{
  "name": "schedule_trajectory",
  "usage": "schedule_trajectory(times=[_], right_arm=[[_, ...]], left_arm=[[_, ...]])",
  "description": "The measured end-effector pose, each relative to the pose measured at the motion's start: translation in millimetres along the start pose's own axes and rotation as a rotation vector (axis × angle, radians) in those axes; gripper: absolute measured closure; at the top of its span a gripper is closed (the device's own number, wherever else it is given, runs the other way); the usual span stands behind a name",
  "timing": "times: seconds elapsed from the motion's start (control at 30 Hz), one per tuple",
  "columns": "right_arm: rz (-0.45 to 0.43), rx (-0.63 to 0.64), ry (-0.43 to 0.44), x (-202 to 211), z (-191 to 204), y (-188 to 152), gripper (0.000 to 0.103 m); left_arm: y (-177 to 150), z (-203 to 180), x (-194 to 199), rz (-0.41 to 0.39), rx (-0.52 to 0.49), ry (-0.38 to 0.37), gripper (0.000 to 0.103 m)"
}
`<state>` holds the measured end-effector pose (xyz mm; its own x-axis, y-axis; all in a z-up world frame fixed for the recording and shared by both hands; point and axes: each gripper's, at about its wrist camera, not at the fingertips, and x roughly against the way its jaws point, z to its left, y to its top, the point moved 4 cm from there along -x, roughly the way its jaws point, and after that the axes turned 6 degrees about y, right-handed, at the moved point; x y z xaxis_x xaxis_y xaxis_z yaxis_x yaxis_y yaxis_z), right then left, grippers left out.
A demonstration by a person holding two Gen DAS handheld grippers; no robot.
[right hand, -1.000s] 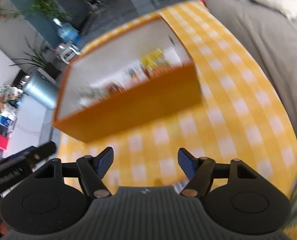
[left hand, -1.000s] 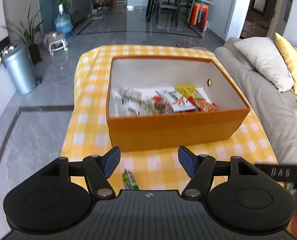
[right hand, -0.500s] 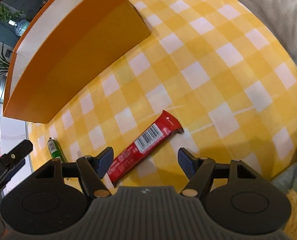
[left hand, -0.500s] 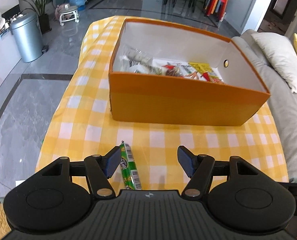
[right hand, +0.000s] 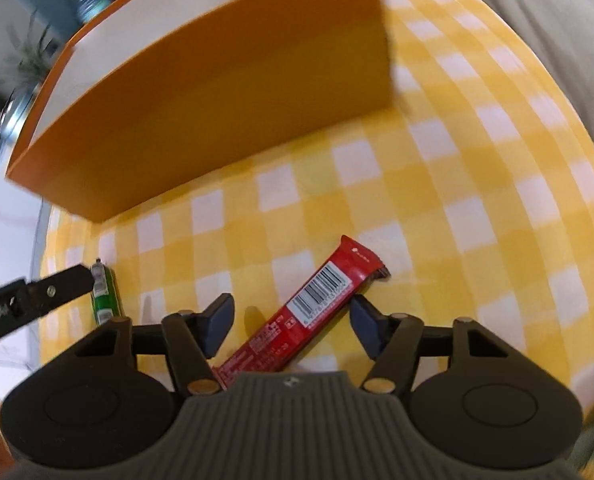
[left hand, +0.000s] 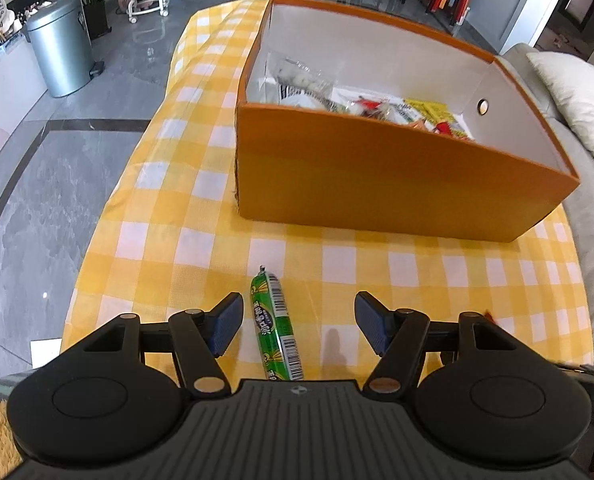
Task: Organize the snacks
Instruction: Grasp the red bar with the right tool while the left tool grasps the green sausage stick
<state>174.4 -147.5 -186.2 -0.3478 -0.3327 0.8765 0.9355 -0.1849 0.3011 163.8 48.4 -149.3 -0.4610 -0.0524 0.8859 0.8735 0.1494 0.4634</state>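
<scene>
1. The left gripper point(left hand: 299, 322) is spread wide with nothing between its pads touching them. The green snack stick point(left hand: 275, 326) lies lengthwise on the yellow checked tablecloth point(left hand: 169, 248), inside the gap and just beside the left pad, well apart from the right one.
2. The right gripper point(right hand: 291, 322) is likewise wide open and holds nothing. The red snack bar point(right hand: 297, 316) lies slantwise across its gap, barcode up, its far end reaching past the right fingertip and its near end running under the gripper body.
3. Ahead of both grippers stands the orange box point(left hand: 397, 184), with assorted snack packets point(left hand: 361, 106) inside against its far part.
4. The near ends of both the stick and the bar are hidden by the gripper bodies.
5. The right wrist view is motion-blurred, so the box's inside and the room beyond cannot be made out there.
6. In that view the left gripper's finger covers part of the green stick.
</scene>
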Motion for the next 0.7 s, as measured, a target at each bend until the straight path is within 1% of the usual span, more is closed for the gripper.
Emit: schedule_trajectory(times=[0.03,0.13,0.2,0.3,0.43,0.5,0.57,0.7], right_arm=[[-0.006,0.049,-0.010,-2.0,6.7,0.4,0.043],[-0.011,0.190,-0.031,-9.4,23.2,-2.6,0.050],[-0.003,0.282,-0.037,-14.6,33.9,-8.8,0.056],[-0.014,0.379,-0.059,-18.6,39.2,-15.4,0.058],[-0.025,0.389,-0.053,-18.7,36.8,-15.1,0.060],[-0.030,0.389,-0.051,-17.9,33.4,-17.9,0.066],[-0.035,0.382,-0.049,-16.0,29.2,-16.9,0.069],[-0.045,0.357,-0.041,-10.9,29.2,-17.5,0.078]], left_arm=[[-0.8,0.1,-2.6,0.009,-0.004,0.005,0.030],[-2.4,1.7,-10.1,0.035,-0.003,0.015,0.032],[-3.5,3.0,-14.4,0.048,0.002,0.018,0.032],[-2.9,3.9,-18.5,0.059,0.003,0.030,0.034],[-3.1,2.0,-23.0,0.074,-0.009,0.029,0.042],[-4.9,0.9,-24.3,0.082,-0.011,0.019,0.043],[-7.0,0.2,-25.5,0.090,-0.011,0.014,0.045],[-9.6,-0.1,-29.2,0.106,-0.009,0.010,0.053]])
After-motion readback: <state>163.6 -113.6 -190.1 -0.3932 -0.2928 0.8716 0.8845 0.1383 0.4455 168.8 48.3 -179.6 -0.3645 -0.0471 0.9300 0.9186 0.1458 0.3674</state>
